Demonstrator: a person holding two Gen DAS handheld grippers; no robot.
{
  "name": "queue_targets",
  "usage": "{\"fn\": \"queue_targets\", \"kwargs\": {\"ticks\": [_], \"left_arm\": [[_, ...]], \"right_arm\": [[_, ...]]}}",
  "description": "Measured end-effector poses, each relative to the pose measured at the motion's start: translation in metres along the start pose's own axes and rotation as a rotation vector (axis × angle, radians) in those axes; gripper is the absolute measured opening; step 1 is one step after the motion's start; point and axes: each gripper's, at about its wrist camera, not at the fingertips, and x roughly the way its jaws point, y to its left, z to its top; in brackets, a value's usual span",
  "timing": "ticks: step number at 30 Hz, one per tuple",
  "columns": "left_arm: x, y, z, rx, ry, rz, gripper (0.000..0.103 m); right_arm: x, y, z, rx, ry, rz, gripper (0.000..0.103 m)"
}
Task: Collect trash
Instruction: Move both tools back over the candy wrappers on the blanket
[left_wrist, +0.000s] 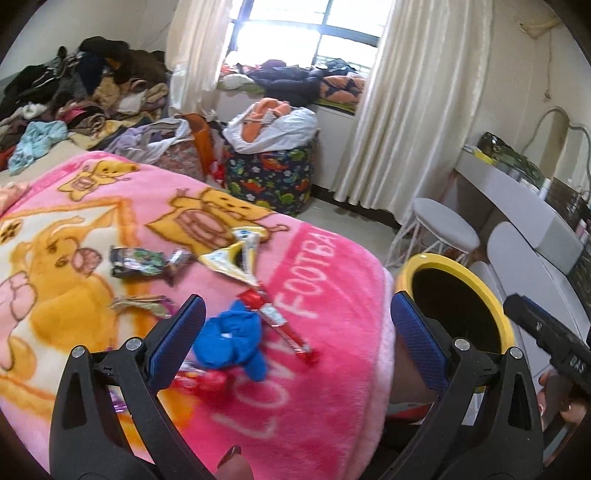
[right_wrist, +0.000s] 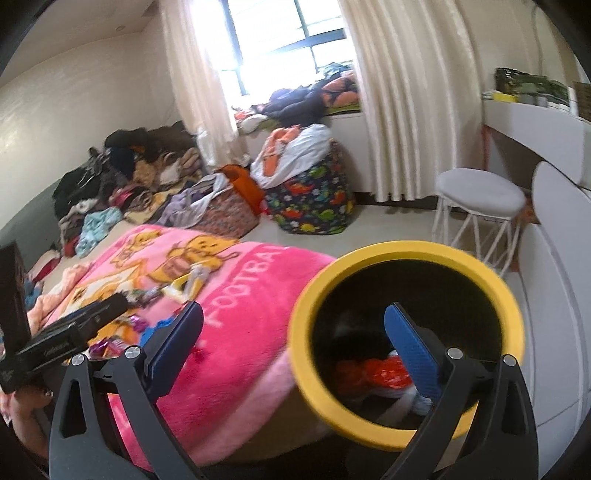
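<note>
Pink fleece blanket (left_wrist: 314, 369) printed with yellow bears is carrying the litter we are collecting: a crumpled blue wad (left_wrist: 236, 338), a red-and-white foil wrapper (left_wrist: 280, 321), a yellow-edged torn packet (left_wrist: 236, 256) and a dark crinkled wrapper (left_wrist: 138, 260). We are holding our left gripper (left_wrist: 297, 332) spread wide and empty over the blue wad, and our right gripper (right_wrist: 293, 338) equally wide and empty at the mouth of the round yellow-rimmed bin (right_wrist: 314, 295), which is standing just beside the bed's edge.

We judge that closing on the wad could snag the plush pile or pinch the red wrapper touching it, dragging both. Light foil could also slip out on the way across.

Only the right view is showing red trash (right_wrist: 373, 371) already lying inside the bin; only the left view is showing the separate wrappers clearly.
</note>
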Motion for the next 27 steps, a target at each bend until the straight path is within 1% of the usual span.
{"fn": "queue_targets", "kwargs": {"ticks": [8,12,15,16,22,27], "left_arm": [[-0.009,0.035,0.002,-0.056,-0.011,0.044,0.092],[-0.013,0.051,0.003,-0.078,-0.019,0.061,0.092],[-0.014,0.062,0.003,-0.093,-0.021,0.075,0.092],[-0.014,0.067,0.003,-0.103,-0.022,0.078,0.092],[-0.011,0.093,0.002,-0.173,-0.016,0.083,0.092],[-0.003,0.123,0.0,-0.248,0.009,0.106,0.092]], "right_arm": [[0.016,0.041,-0.004,-0.061,0.043,0.081,0.096],[0.024,0.057,-0.006,-0.07,0.071,0.127,0.096],[0.034,0.072,-0.008,-0.117,0.106,0.148,0.096],[0.04,0.079,-0.011,-0.142,0.134,0.149,0.096],[0.056,0.103,-0.027,-0.247,0.192,0.145,0.096],[0.072,0.113,-0.03,-0.285,0.232,0.146,0.096]]}}
